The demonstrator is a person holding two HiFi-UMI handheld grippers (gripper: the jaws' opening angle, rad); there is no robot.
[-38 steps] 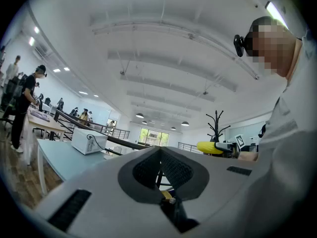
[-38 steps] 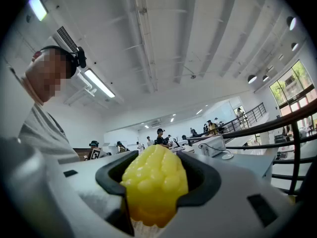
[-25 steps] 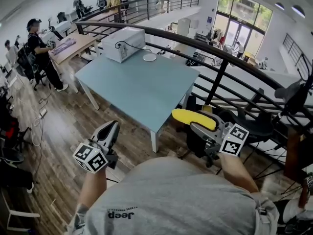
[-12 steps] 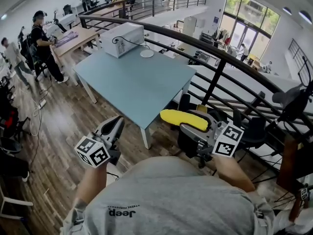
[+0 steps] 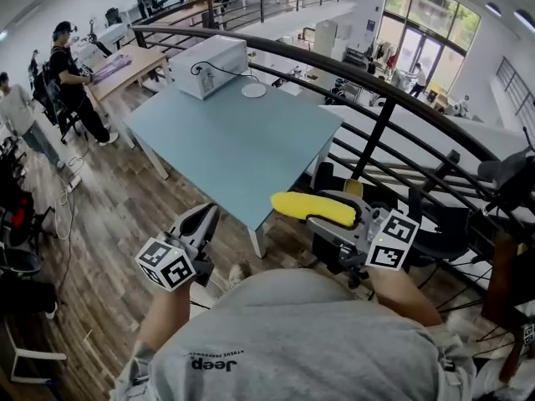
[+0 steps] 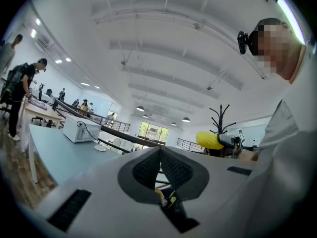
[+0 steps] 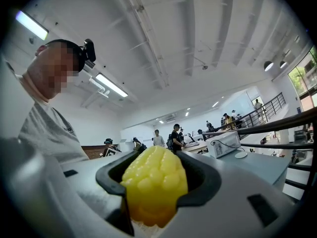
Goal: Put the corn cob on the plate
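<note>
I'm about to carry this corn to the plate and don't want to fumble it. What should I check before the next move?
1. Grip on the corn cob: ok, the right gripper has its jaws closed on it.
2. The left gripper is free: ok, jaws together, nothing held.
3. The plate is ready: ok, it looks bare.
4. The table is open from its near edge to the plate: ok.
5. Corn cob over the plate: not ok, it is short of the table; the plate lies at the far end beside the white box.
</note>
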